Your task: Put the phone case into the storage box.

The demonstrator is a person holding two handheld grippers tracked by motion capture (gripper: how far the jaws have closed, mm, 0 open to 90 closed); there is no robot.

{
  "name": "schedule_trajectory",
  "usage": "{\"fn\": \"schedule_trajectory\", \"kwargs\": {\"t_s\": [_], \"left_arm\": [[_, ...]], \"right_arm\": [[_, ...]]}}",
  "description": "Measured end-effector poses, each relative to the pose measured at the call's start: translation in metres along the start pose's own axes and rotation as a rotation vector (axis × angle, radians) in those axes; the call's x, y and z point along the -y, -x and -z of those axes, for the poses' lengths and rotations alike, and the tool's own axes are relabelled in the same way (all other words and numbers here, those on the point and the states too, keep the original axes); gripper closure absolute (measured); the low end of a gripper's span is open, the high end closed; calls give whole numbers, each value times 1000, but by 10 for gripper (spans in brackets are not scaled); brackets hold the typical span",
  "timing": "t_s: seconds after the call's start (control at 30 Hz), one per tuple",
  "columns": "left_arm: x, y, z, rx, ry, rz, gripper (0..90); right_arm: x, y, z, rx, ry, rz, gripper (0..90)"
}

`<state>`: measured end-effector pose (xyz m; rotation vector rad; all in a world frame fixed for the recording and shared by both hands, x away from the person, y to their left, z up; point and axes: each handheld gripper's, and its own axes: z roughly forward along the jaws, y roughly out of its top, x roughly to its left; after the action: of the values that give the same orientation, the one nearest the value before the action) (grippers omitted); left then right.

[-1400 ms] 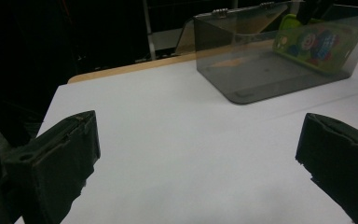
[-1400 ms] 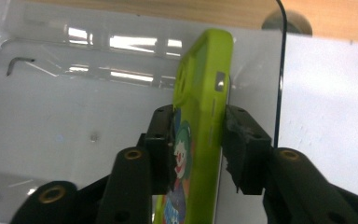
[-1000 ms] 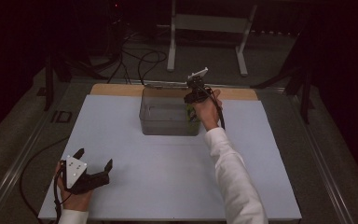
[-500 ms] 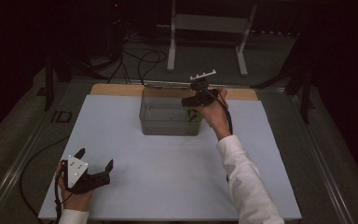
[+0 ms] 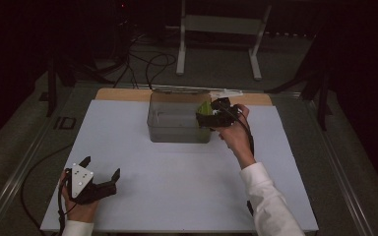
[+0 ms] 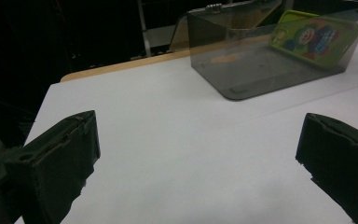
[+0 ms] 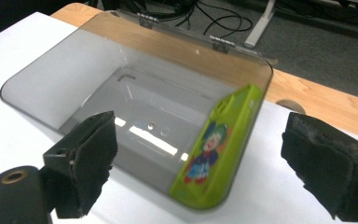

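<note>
- The green phone case, printed with a clown figure, stands tilted inside the clear grey plastic bin, leaning against the bin's right-hand wall; nothing grips it.
- Left of the bin, near the front-left corner of the white bench, the left hand-held gripper rests in the person's left hand. Its jaws stand wide apart and empty, pointing across the bench toward the bin.
- From the left hand-held gripper view, the bin sits well apart ahead, with the phone case showing through its wall at the far end.
- The bin sits at the back middle of the bench, just in front of a bare wooden strip.
- At the bin's right edge, the right hand-held gripper is held by the right hand, white sleeve behind it. Its jaws are spread wide, released, hanging over the bin's right end with the phone case between and beyond them.
</note>
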<state>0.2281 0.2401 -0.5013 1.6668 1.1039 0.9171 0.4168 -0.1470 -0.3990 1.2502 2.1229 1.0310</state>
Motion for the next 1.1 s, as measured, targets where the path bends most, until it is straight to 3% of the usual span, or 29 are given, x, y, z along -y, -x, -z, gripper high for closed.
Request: {"fn": "schedule_trajectory", "kwargs": {"t_s": [0.13,0.47,0.63,0.7,0.87,1.1], "left_arm": [[0,0,0,7,-3,0,0],[0,2,-1,31,-20,3,0],[0,1,-1,29,-18,6,0],[0,1,-1,39,-21,10,0],[-2,-1,0,73,-18,39,0],[-7,-4,4,102,1,48,0]], "right_arm": [[9,0,9,-10,7,-12,102],[39,-3,41,-20,41,23,97],[58,-1,52,-21,73,25,95],[80,2,62,-43,118,37,95],[107,7,76,11,127,64,96],[135,9,90,23,208,72,107]]}}
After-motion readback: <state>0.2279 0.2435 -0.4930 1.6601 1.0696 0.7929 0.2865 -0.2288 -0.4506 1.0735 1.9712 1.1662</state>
